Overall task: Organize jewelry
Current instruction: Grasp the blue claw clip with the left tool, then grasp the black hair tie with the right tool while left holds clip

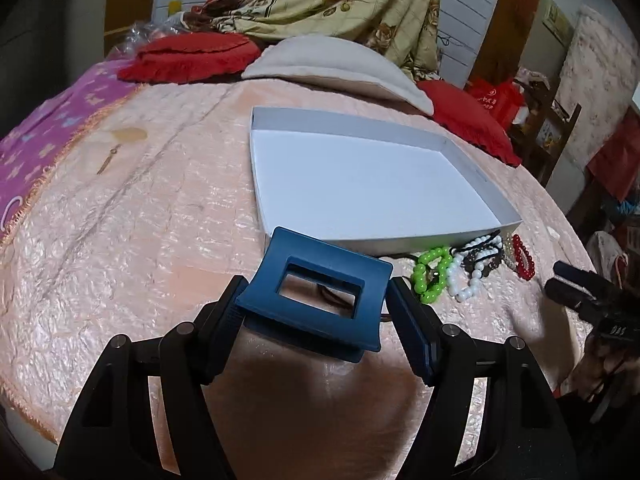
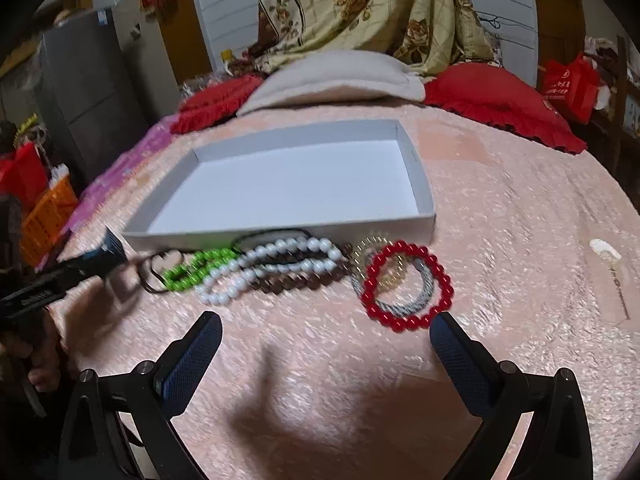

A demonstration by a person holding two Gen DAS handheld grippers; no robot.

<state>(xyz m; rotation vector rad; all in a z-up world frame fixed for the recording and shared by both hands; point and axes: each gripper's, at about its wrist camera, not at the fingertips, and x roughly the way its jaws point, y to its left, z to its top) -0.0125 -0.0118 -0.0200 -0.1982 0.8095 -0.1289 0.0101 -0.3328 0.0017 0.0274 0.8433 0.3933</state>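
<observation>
**Blue clip pinched on the left, right tongs spread**

My left gripper (image 1: 316, 312) pinches the blue hair clip (image 1: 320, 292) by its short ends, its long axis running crosswise from nine to three o'clock, lifted above the pink bedspread (image 1: 140, 240). At twelve o'clock sits the white box lid (image 1: 352, 184). My right gripper (image 2: 326, 346) hangs spread wide, gripping nothing. At one o'clock lies the red bead bracelet (image 2: 406, 286); at eleven the white beads (image 2: 272, 268) and green beads (image 2: 196, 268), touching, just before the lid's near wall.

place: home bedroom | signs: bed quilt (image 1: 120, 240), pillows (image 1: 340, 64)
</observation>
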